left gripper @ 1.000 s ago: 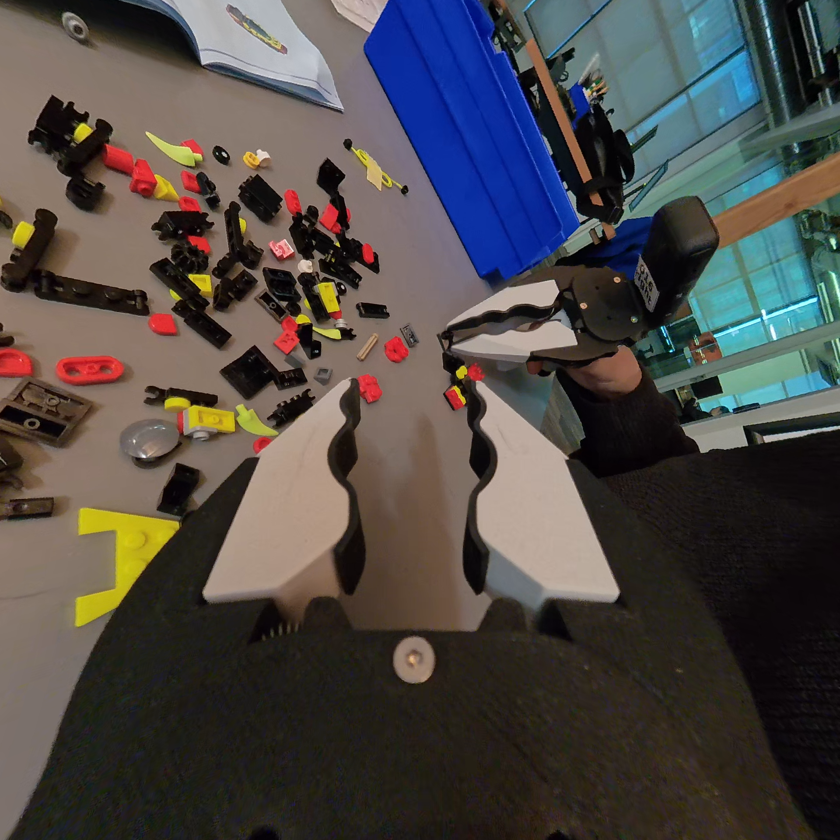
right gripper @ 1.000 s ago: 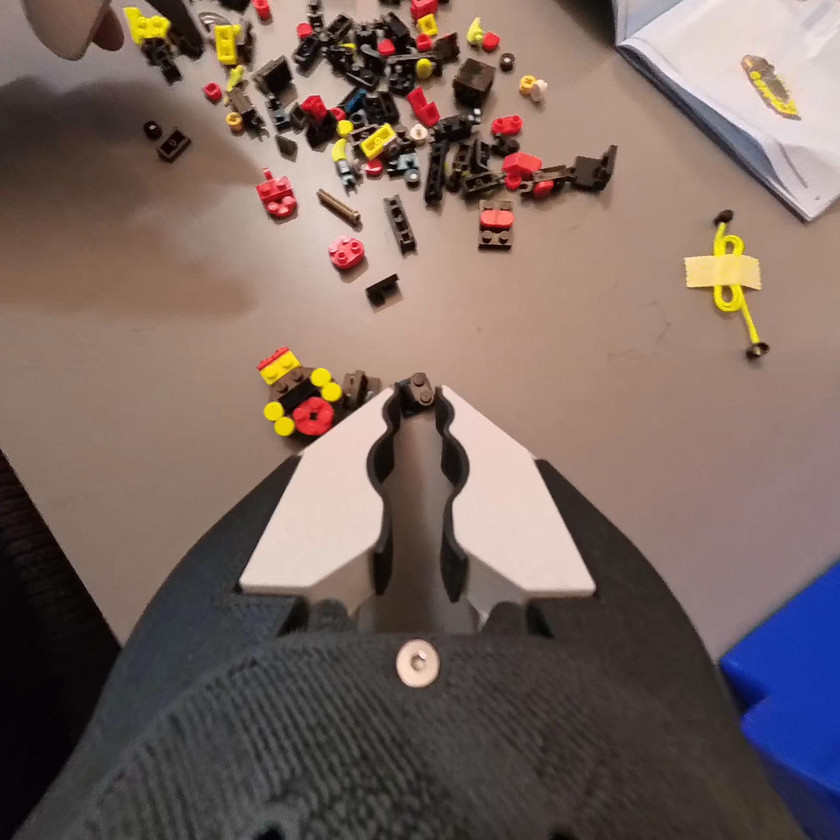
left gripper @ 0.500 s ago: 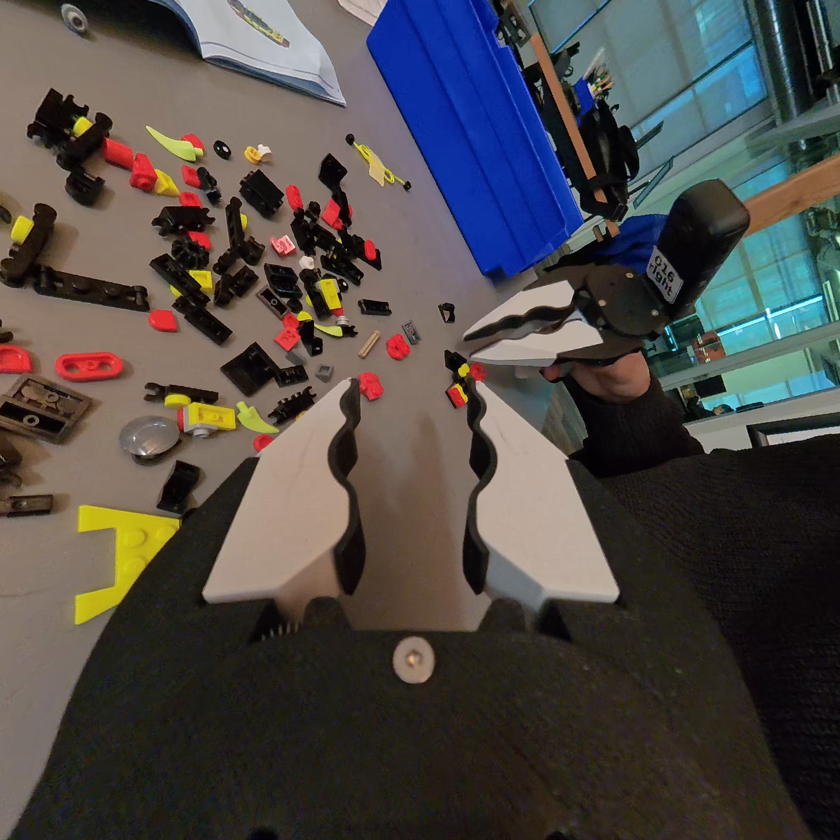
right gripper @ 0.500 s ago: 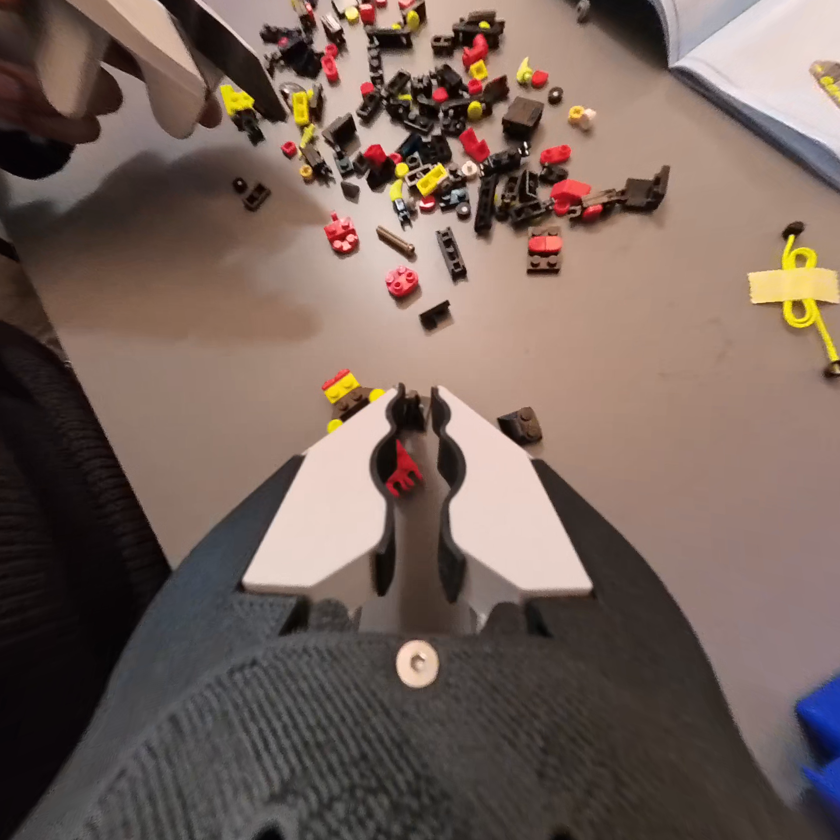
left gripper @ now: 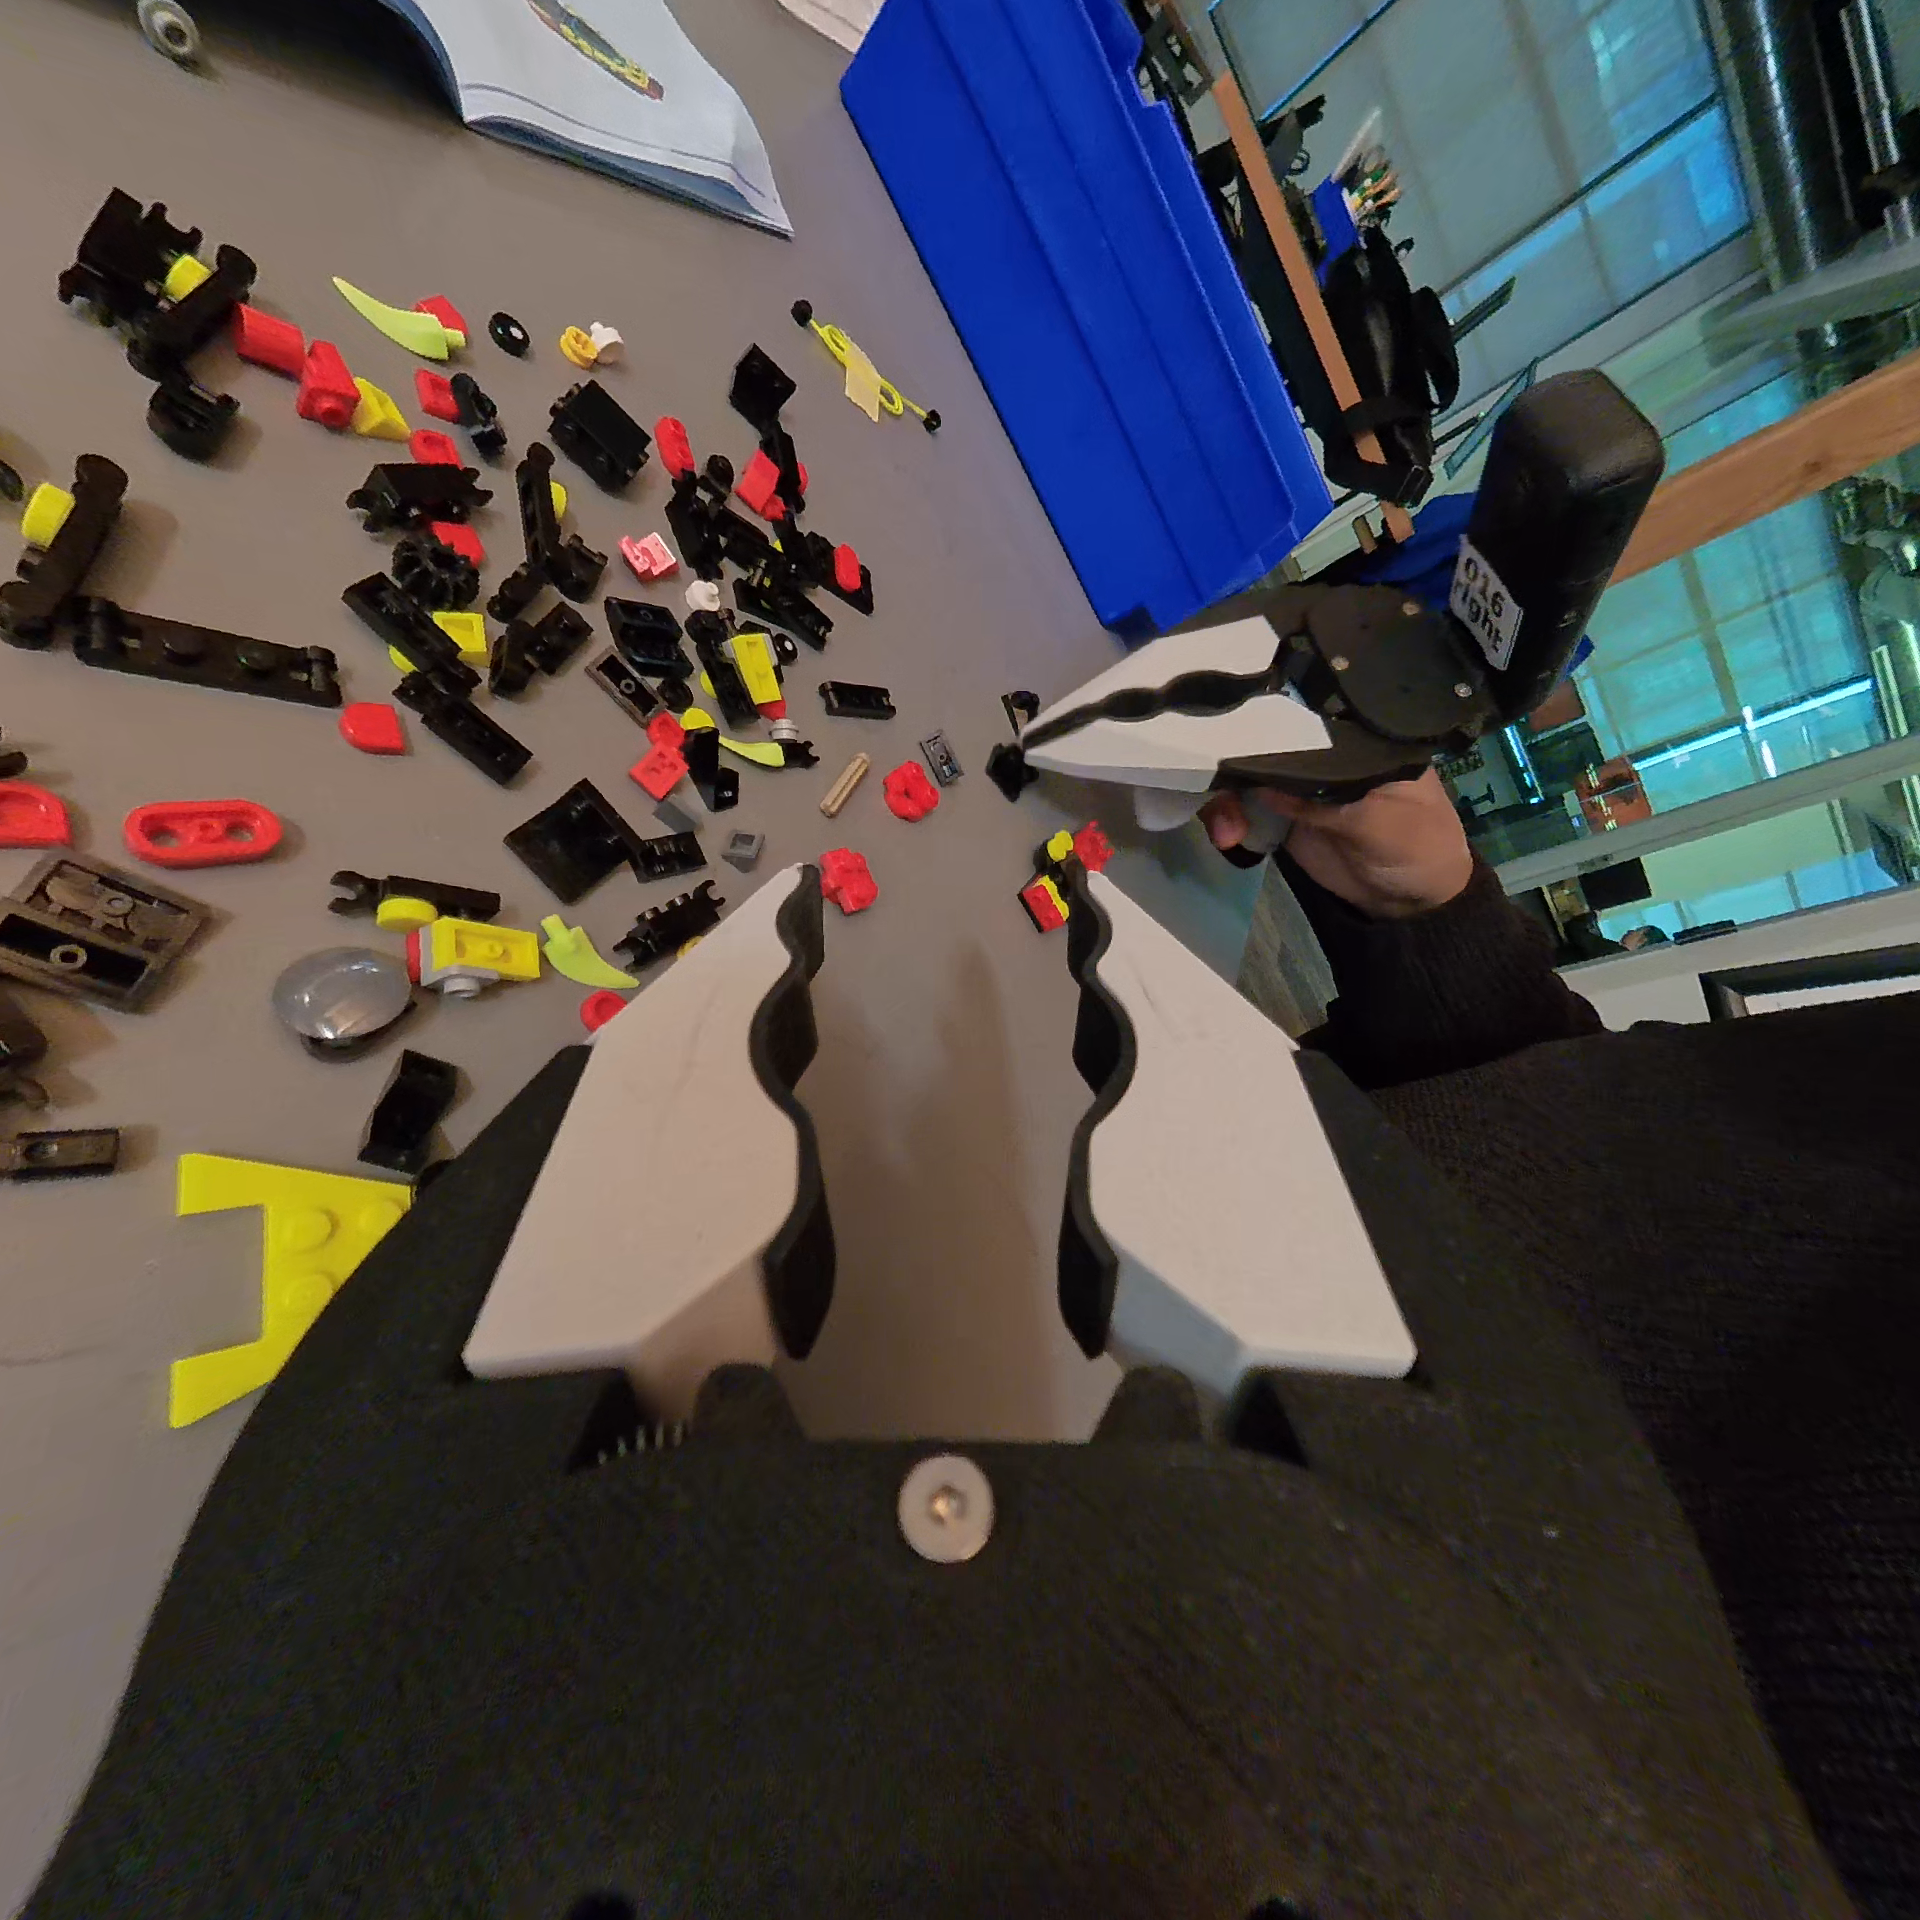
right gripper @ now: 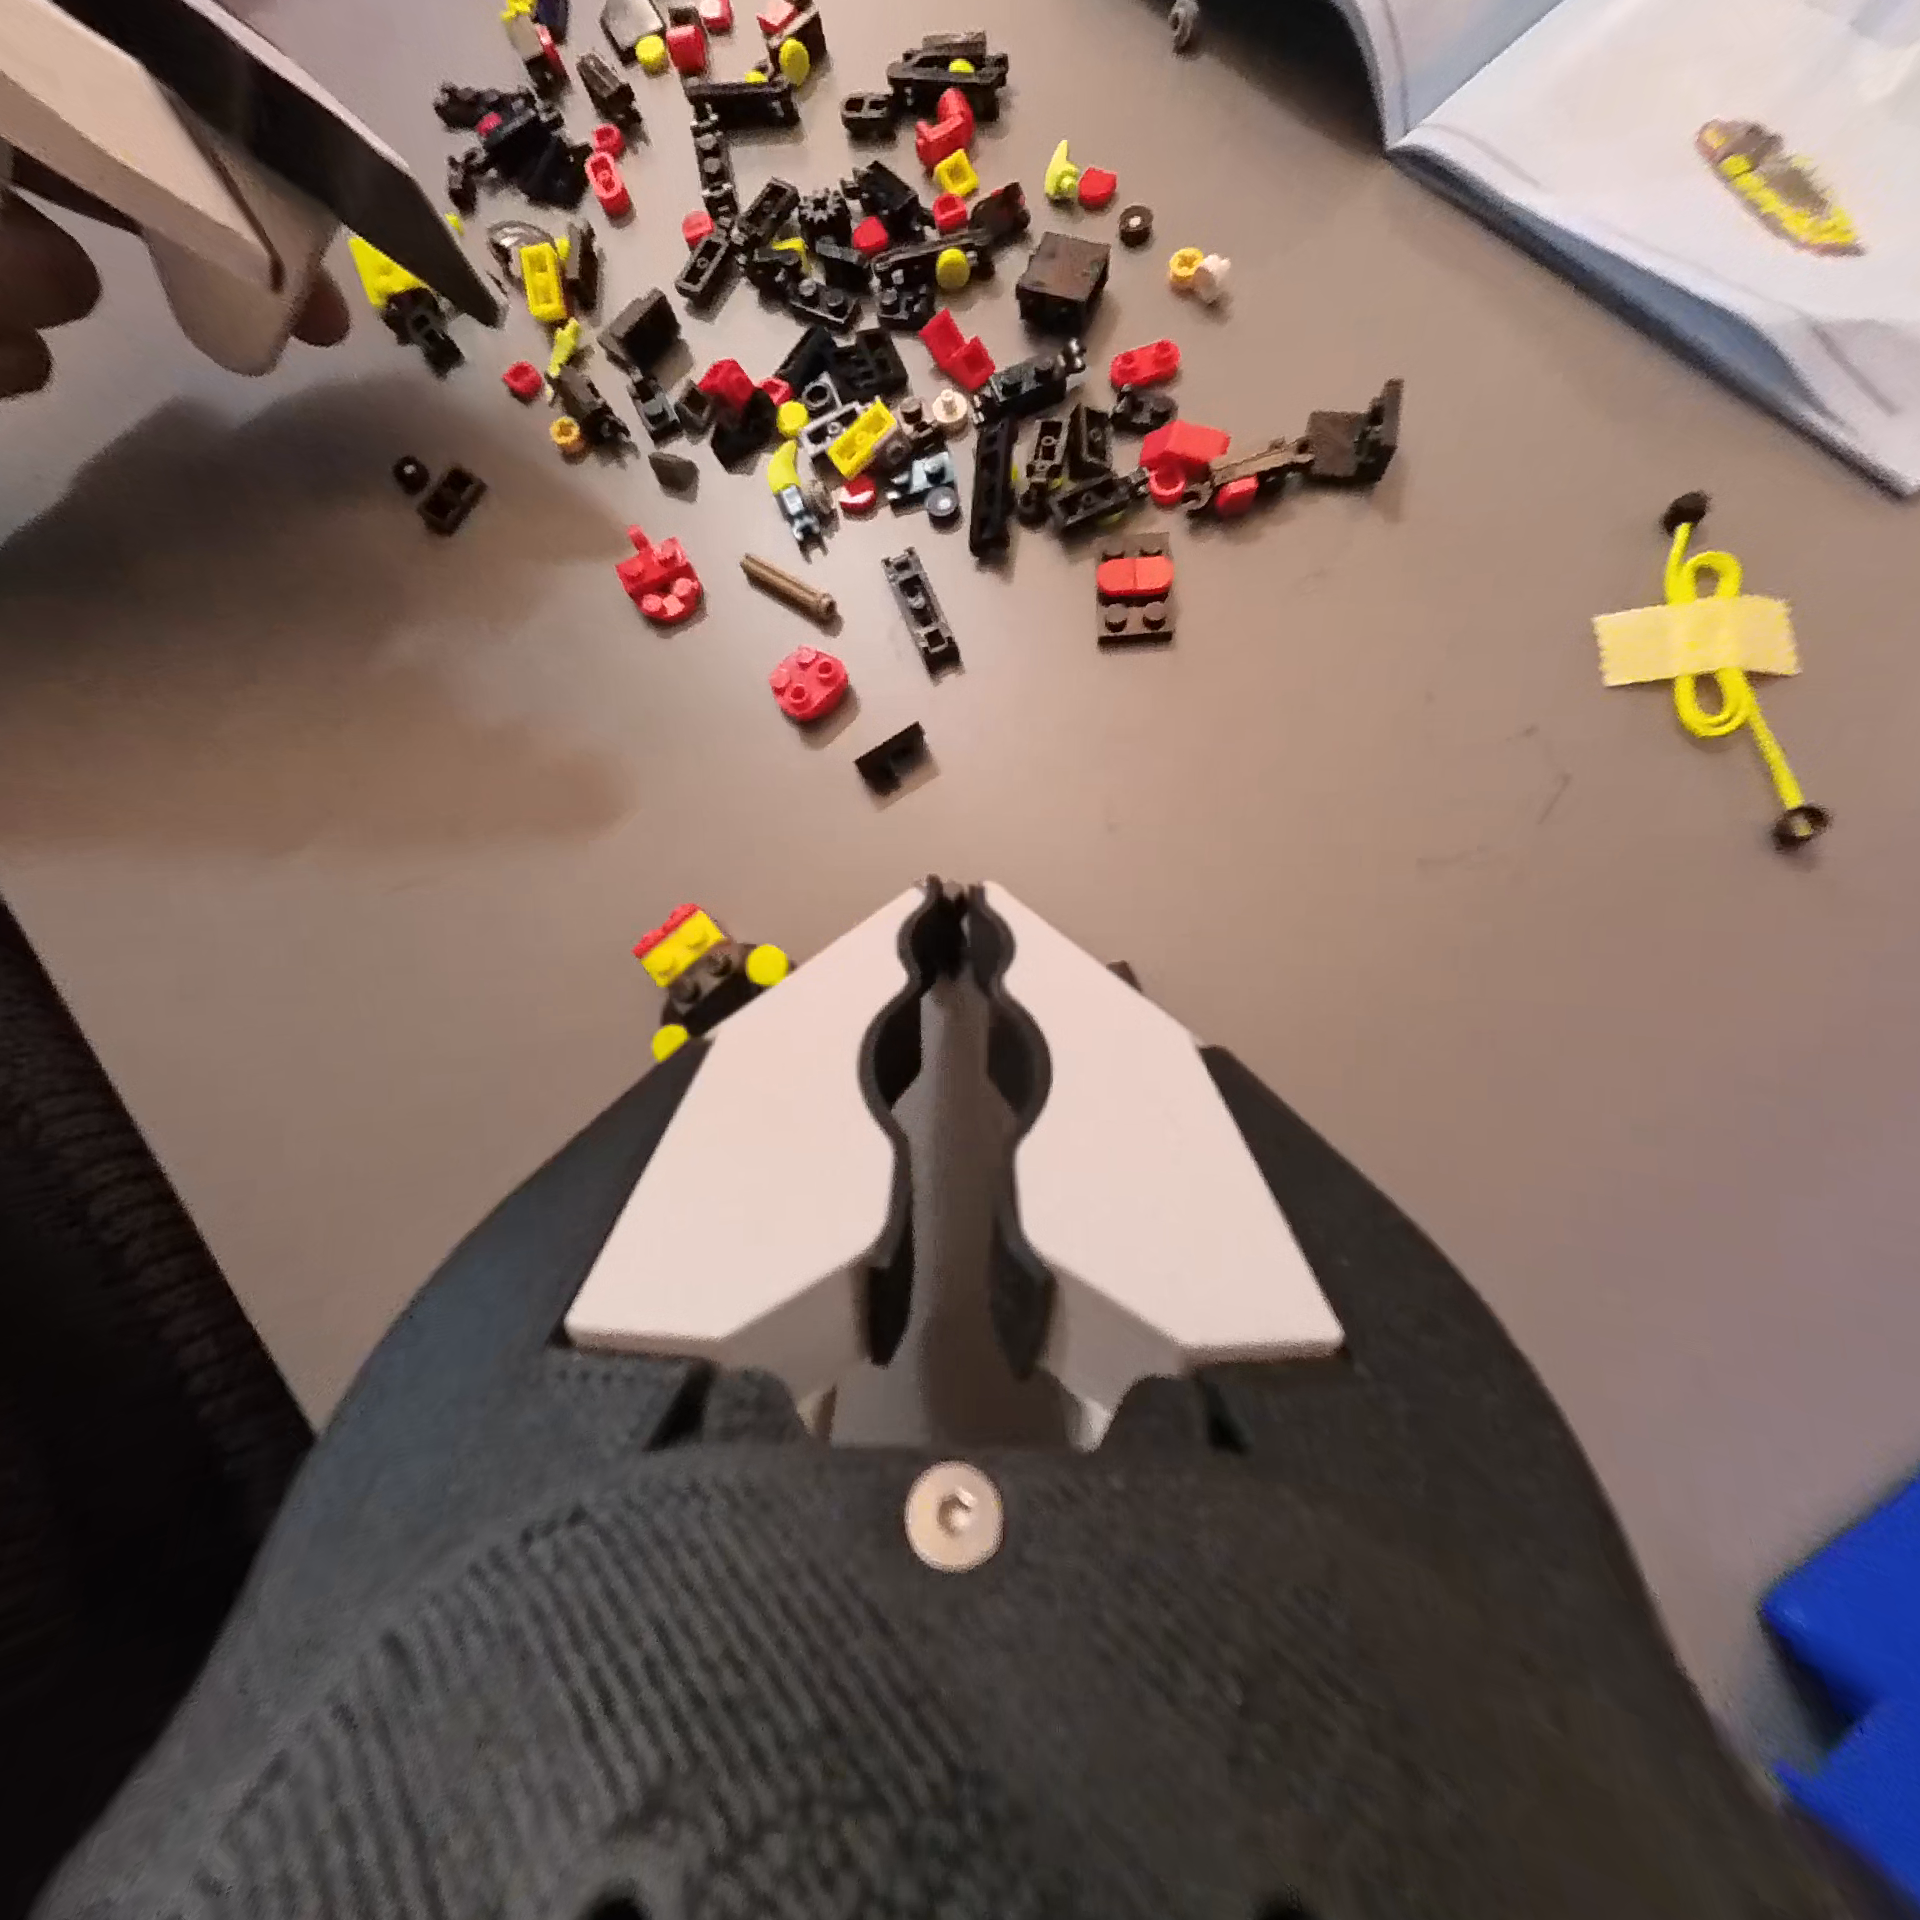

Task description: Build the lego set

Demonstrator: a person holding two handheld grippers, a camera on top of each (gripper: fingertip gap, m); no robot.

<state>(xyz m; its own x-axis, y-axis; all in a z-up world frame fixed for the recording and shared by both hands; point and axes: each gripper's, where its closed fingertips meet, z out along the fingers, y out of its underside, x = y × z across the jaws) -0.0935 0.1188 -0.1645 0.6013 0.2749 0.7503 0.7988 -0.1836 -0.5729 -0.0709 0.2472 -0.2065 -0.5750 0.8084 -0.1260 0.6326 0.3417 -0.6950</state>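
My right gripper [right gripper: 951, 899] is shut on a small black piece [right gripper: 943, 896] at its tips, low over the grey table [right gripper: 1351, 935]. A small red, yellow and black assembly [right gripper: 691, 961] lies just left of it. In the left wrist view the right gripper [left gripper: 1023, 743] is a little beyond that assembly [left gripper: 1044, 902]. My left gripper [left gripper: 940, 891] is open and empty above the table, with a red round piece [left gripper: 847, 878] by its left tip. It also shows at the top left of the right wrist view [right gripper: 374, 312]. Loose red, yellow and black pieces [right gripper: 883, 332] lie scattered beyond.
A blue bin [left gripper: 1091, 312] stands along the table's far right and shows at the corner of the right wrist view [right gripper: 1849, 1662]. An open booklet [right gripper: 1662, 208] lies at the back. A yellow cord under tape [right gripper: 1694, 644] lies to the right. A yellow wedge plate [left gripper: 281, 1268] lies near left. Some 15 cm of space lies between my two pairs of fingers.
My right gripper lifted from beside the assembly with the small black piece, then closed tighter on it and shifted towards the pile. My left gripper has stayed open and almost still.
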